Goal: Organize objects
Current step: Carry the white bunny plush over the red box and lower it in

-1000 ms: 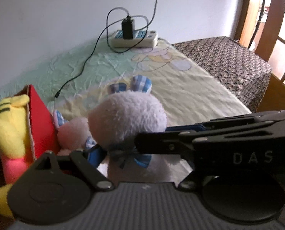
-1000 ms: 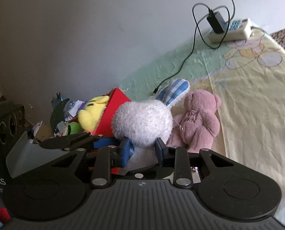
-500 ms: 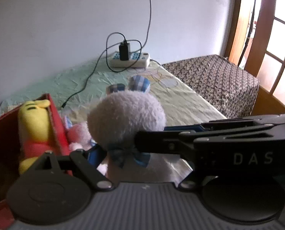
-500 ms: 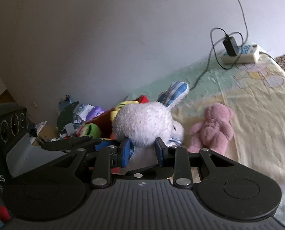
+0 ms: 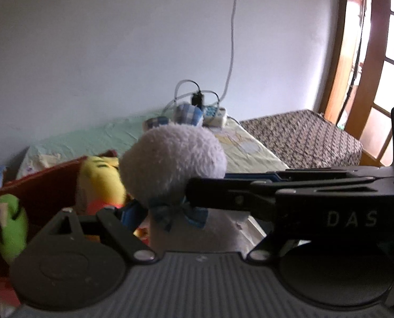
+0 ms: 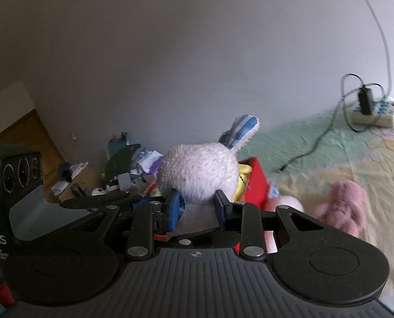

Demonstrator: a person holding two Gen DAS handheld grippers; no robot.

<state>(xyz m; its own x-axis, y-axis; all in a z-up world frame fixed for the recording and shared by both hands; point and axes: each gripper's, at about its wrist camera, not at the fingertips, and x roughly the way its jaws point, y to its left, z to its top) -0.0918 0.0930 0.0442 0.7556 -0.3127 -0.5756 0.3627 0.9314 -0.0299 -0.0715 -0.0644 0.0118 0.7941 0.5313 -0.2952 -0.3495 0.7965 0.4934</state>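
Bed with pale green-and-yellow printed sheet (image 6: 316, 143) fills 1 to 4 o'clock in the right wrist view. Open red cardboard box (image 5: 46, 185) sits at 9 o'clock in the left view, with a yellow plush (image 5: 101, 182) and a green plush (image 5: 10, 222) inside. White fluffy plush rabbit with blue checked ears (image 6: 199, 171) is off the bed, held at the box's edge. Both units grip it at the neck: right hand-held gripper (image 6: 198, 206) is clamped narrow on it, left hand-held gripper (image 5: 165, 206) is clamped on the same neck, wider. Judgement: light, soft, compressible, not fragile; pile may slip, so the thin neck under the head is the right hold. Pink plush bear (image 6: 342, 204) lies at 3 o'clock.
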